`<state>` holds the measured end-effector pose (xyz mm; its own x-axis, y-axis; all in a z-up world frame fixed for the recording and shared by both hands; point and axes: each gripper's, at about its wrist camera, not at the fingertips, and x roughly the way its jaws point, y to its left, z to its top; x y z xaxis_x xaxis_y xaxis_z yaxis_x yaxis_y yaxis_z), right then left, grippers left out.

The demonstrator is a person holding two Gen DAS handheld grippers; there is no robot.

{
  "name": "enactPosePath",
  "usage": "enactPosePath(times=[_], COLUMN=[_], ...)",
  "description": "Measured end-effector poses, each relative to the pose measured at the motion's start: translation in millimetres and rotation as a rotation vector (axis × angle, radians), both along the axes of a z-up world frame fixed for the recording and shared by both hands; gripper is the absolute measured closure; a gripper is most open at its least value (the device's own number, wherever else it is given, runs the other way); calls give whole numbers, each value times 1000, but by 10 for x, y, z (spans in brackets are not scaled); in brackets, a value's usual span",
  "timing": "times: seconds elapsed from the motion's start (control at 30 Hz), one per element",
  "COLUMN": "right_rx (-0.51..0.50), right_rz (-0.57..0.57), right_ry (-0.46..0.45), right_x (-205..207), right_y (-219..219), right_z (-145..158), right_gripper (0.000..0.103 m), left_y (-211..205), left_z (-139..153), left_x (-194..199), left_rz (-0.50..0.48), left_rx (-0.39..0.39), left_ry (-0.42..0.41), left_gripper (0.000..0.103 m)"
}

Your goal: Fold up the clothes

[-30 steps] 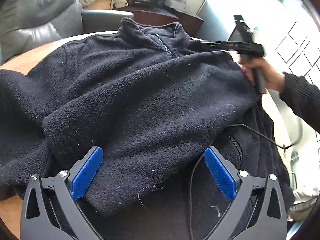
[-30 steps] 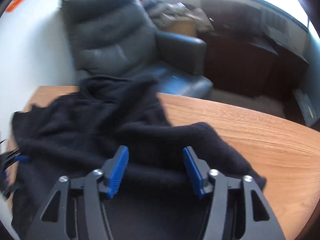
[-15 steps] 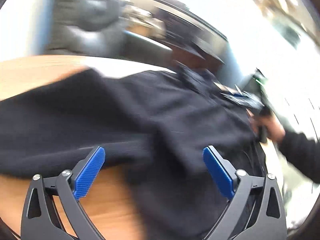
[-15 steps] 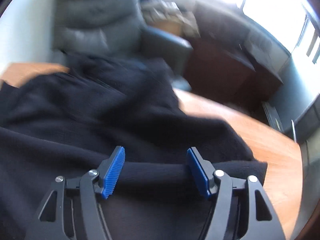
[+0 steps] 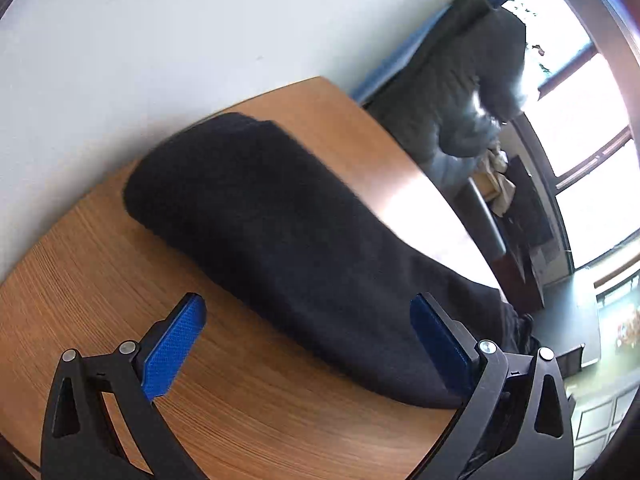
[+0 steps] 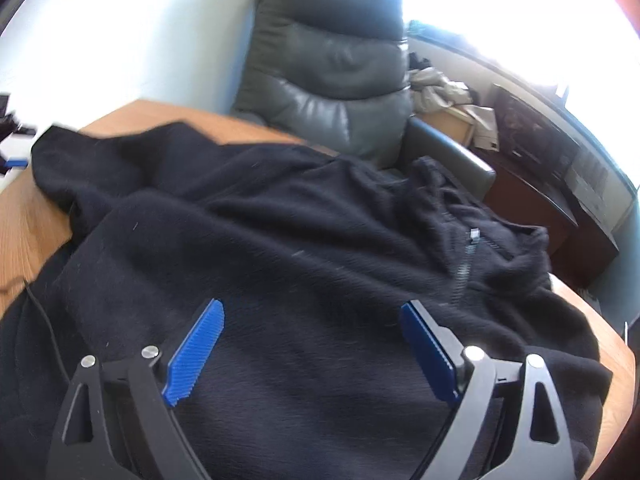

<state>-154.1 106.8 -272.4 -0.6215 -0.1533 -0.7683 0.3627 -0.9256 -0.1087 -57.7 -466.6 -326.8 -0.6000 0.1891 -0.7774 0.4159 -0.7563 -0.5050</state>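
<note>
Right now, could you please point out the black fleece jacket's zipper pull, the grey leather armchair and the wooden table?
Zipper pull (image 6: 474,235), right wrist view, metal tab.
Grey leather armchair (image 6: 328,64), right wrist view, backrest.
Wooden table (image 5: 256,408), left wrist view, bare top.

Through my left wrist camera, the left gripper (image 5: 308,346) has two black skeletal arms with triangular cut-outs, each carrying a pair of round silver screws near the top. Its fingers (image 5: 174,346) are faced with bright blue pads, finely cross-hatched in texture. On my right wrist feed, the right gripper (image 6: 312,352) is built alike: black triangulated frames, two silver screw heads per side, long blue pads (image 6: 196,354) with ridged, saw-toothed edges. A thin black cable (image 6: 40,312) runs just left of the right gripper's left frame.
</note>
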Motion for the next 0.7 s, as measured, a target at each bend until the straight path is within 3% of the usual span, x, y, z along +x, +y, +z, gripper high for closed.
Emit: enactPosePath(times=[0.3,0.37,0.4,0.43,0.47,0.53,0.7], right_rx=[-48,-49,-50,-51,-54,-58,-66], right_rz=[-6,-6,-5,-5,-5,-6,2], right_ry=[-44,-45,-45,-46,-47,-48,-36], right_x=[-109,-126,-135,-140,-143,-147,-129], right_y=[32,29,29,29,28,27,32], right_z=[-133,-147,-156,-158,-156,-153,-136], right_gripper=[10,10,10,10,10,10,12], left_y=[-146,-139,-147,-183,-203,-129,143], left_z=[-122,-127,-129,-137,-142,-102,259], left_x=[-285,-335,-345,-337,-332,-337,-323], left_rz=[6,-4,-9,-14,-20,-42,-73], left_rx=[-17,-18,-18,-23,-26,-34,-47], left_ry=[33,39,39,33,31,55,162], left_gripper=[1,17,43,63,70,93,96])
